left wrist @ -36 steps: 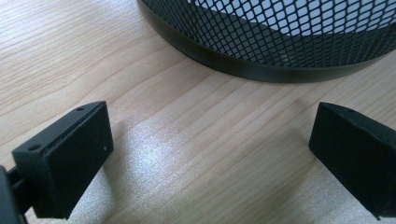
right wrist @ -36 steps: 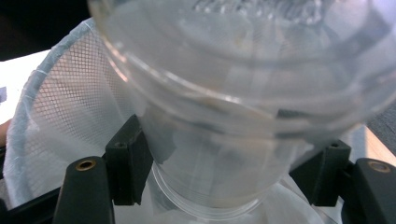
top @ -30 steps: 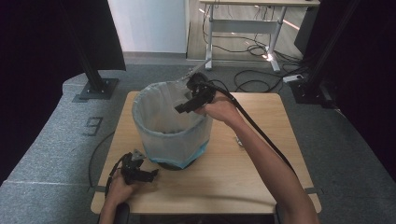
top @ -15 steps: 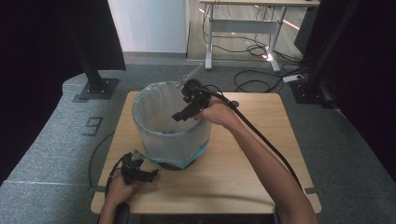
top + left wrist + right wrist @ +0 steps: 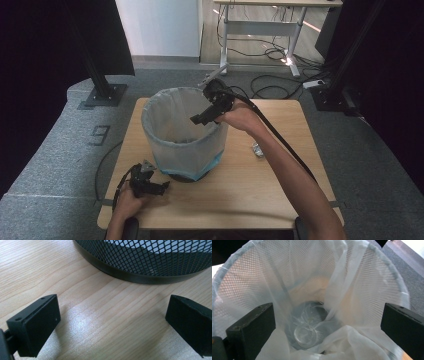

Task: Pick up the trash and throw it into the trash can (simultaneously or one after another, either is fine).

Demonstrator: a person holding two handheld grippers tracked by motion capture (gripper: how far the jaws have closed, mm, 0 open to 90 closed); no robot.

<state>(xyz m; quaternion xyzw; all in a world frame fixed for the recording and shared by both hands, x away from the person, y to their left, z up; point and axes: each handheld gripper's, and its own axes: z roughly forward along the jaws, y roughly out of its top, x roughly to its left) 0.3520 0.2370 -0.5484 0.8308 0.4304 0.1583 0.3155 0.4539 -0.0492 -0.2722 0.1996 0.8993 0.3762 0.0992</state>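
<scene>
While we held over the bin: our right gripper (image 5: 202, 119) hung above the mouth of the mesh bin (image 5: 182, 134), jaws just swung wide apart with nothing between them
Cup: a clear plastic cup (image 5: 305, 335) lay at the bottom of the bin, down in the folds of the white liner (image 5: 352, 277)
Left side: our left gripper (image 5: 150, 186) rested on the table (image 5: 250, 190) just beside the bin's black base (image 5: 140, 277), jaws wide open and empty
Still out: a small crumpled bit (image 5: 257, 149) sat on the table right of the bin, what it was we couldn't tell
Risk one: we judged that pulling our right gripper back low could snag the loose liner and drag it off the rim
Risk two: we reckoned a bump on that rim could tip the light bin, as our left gripper wasn't bracing it
</scene>
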